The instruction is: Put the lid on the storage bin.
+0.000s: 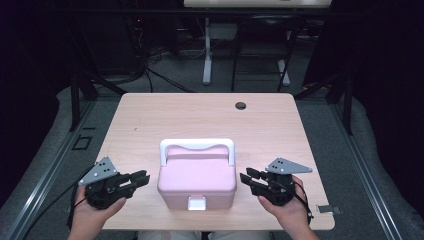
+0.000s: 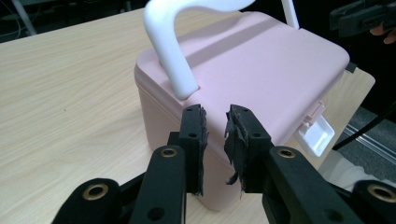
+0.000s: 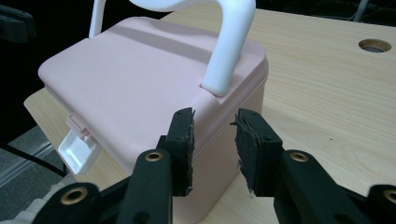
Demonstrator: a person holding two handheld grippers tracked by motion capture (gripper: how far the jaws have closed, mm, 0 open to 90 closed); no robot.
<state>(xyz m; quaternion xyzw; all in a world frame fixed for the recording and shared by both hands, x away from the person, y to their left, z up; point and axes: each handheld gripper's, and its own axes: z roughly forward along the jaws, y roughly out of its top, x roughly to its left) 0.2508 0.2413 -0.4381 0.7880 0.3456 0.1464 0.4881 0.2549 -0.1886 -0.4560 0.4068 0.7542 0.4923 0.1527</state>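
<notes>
A pink lidded box [image 1: 196,180] with a white carry handle [image 1: 196,145] standing upright and a white front latch [image 1: 196,202] sits near the table's front edge. My left gripper [image 1: 144,178] is just left of the box and points at its side, with a small gap to it. Its jaws are open with nothing between them. My right gripper [image 1: 245,178] mirrors it on the right side, also open and empty. In the left gripper view, the left gripper [image 2: 216,114] faces the box [image 2: 261,70] below the handle's foot [image 2: 170,51]. In the right gripper view, the right gripper [image 3: 215,116] faces the box's other side [image 3: 130,79].
The light wooden table [image 1: 200,115] has a round cable hole [image 1: 241,105] at the back right. Bare tabletop stretches behind the box. Dark frames and desk legs stand on the floor beyond the table.
</notes>
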